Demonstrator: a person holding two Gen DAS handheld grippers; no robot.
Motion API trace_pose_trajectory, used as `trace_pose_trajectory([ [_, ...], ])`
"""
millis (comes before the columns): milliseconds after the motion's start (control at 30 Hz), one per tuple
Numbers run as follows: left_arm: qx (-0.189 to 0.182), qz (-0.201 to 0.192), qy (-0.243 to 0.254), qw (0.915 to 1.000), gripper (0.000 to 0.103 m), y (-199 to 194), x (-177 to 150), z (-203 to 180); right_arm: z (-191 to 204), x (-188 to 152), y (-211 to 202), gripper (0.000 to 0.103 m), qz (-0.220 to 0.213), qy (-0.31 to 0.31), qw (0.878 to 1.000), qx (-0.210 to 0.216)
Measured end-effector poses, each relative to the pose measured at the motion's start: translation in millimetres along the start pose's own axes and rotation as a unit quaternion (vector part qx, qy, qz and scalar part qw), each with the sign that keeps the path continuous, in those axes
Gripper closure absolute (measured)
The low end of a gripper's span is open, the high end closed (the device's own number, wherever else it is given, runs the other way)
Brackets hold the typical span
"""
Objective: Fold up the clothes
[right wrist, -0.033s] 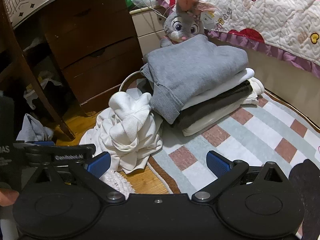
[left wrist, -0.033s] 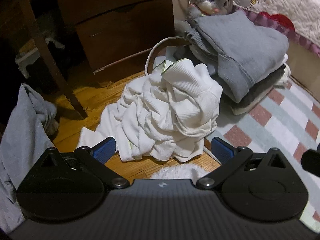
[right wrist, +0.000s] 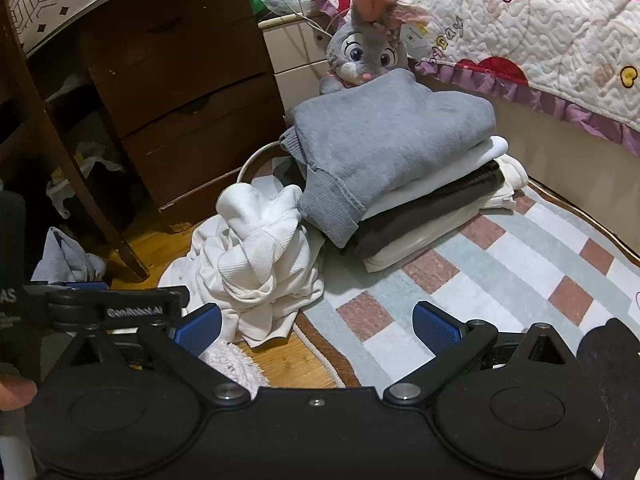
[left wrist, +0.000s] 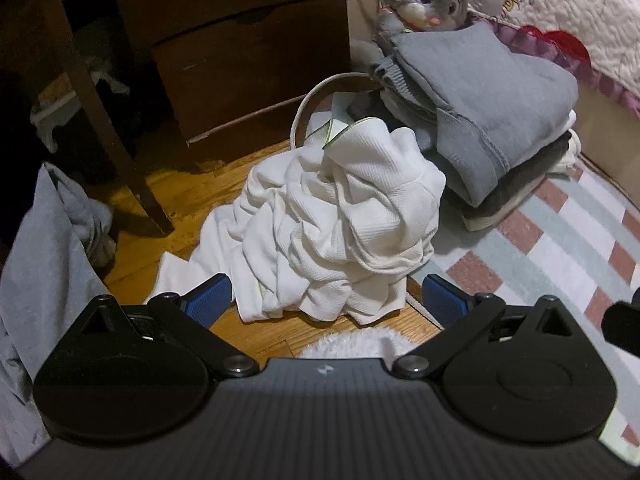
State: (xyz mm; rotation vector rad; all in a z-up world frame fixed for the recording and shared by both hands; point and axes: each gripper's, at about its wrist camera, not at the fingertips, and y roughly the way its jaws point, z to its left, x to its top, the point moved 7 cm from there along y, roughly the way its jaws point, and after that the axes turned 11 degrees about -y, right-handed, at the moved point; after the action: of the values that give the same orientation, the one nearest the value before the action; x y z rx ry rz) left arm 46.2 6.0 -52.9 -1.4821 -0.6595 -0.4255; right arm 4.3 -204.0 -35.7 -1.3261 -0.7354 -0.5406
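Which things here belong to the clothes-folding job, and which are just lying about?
Part of the job:
crumpled white garment
folded stack topped by a grey sweater
grey cloth
left gripper, open
right gripper, open

Just lying about:
plush rabbit
wooden drawers
quilt
checked rug

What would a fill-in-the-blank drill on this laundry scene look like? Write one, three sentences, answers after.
1. The top item of the folded stack is a sweater coloured ____.
2. The crumpled white garment lies partly on the wooden floor, to the ____ of the stack.
3. Both the left gripper and the right gripper are ____, holding nothing.

Missing words: grey; left; open
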Motion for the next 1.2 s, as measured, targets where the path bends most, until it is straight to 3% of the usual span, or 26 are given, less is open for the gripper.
trace_pose_trajectory([
  [333,-0.013,0.019,0.002,0.9997,0.0,2.2,7.7,4.4,4.0,-0.7,-2.2,0.0,-0.007,-0.011,1.0,0.006],
  [533,-0.008,0.007,-0.011,0.9999,0.0,1.4,-5.6,3.6,3.0,-2.9,-1.4,0.0,-0.002,-0.008,1.0,0.003],
  [1200,-0.018,0.019,-0.013,0.9996,0.0,6.5,-3.8,6.8,12.8,0.9,-1.4,0.0,-0.004,-0.027,1.0,0.003],
])
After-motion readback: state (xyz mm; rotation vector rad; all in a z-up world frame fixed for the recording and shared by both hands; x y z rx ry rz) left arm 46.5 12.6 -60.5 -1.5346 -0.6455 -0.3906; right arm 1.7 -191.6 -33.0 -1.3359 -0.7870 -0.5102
